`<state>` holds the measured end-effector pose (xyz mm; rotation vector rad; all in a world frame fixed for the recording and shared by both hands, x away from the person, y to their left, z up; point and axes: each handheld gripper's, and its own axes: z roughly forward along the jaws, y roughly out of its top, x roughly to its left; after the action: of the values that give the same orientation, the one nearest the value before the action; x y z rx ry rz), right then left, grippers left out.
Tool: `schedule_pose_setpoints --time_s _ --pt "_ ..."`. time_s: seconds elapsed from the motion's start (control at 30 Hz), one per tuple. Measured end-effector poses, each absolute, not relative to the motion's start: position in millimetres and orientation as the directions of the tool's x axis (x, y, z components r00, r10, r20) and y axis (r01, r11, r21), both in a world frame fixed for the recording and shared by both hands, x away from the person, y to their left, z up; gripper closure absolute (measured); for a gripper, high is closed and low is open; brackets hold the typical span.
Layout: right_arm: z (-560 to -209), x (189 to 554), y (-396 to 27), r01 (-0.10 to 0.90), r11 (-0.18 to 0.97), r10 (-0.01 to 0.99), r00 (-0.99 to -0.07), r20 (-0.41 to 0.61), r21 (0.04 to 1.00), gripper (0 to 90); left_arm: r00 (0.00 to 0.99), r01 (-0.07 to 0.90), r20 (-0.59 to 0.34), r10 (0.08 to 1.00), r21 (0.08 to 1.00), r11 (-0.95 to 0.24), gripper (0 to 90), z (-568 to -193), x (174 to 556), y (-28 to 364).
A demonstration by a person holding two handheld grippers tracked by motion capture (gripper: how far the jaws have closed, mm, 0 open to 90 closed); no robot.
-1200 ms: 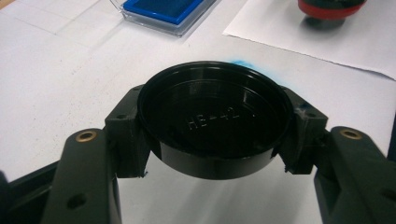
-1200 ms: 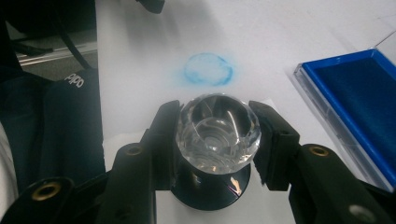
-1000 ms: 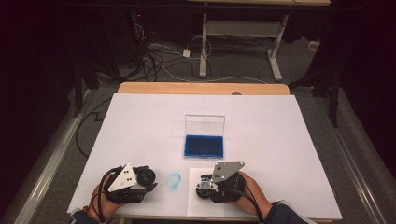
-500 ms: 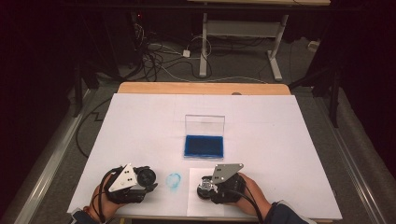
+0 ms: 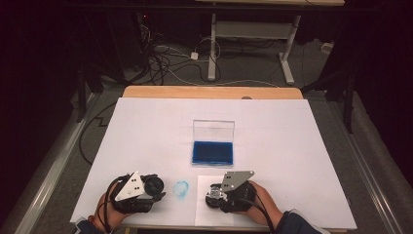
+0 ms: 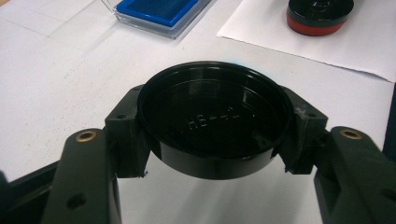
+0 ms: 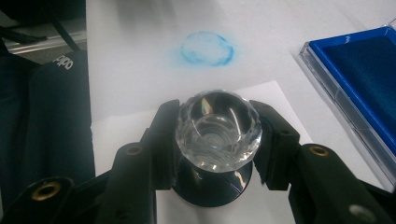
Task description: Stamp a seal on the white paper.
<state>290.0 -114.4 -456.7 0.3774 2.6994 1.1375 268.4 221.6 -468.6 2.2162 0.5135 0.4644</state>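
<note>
Near the table's front edge, the left gripper [image 6: 210,154] is clamping a black cap [image 6: 212,119]. Beside it, the right gripper [image 7: 217,140] is gripping a crystal-knobbed stamp [image 7: 218,128] standing on white paper [image 7: 130,126].

Both hands rest low at the near edge, forearms coming in from below. The left gripper [image 5: 155,187] points right, jaws clamped on a cap [image 6: 212,119] between its pads. The right gripper [image 5: 214,195] points left, jaws closed on a stamp [image 7: 218,130].

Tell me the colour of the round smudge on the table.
Light blue; the round smudge shows best in the right gripper view.
</note>
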Motion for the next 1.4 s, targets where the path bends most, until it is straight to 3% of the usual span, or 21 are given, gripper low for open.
schedule_pose_setpoints --time_s 1.4 --pt "-458.5 286.2 -113.6 0.157 0.675 0.322 -0.942 -0.096 0.721 57.4 0.856 0.203 0.167 0.490 0.762 -0.614 36.0 -468.3 267.8 219.7"
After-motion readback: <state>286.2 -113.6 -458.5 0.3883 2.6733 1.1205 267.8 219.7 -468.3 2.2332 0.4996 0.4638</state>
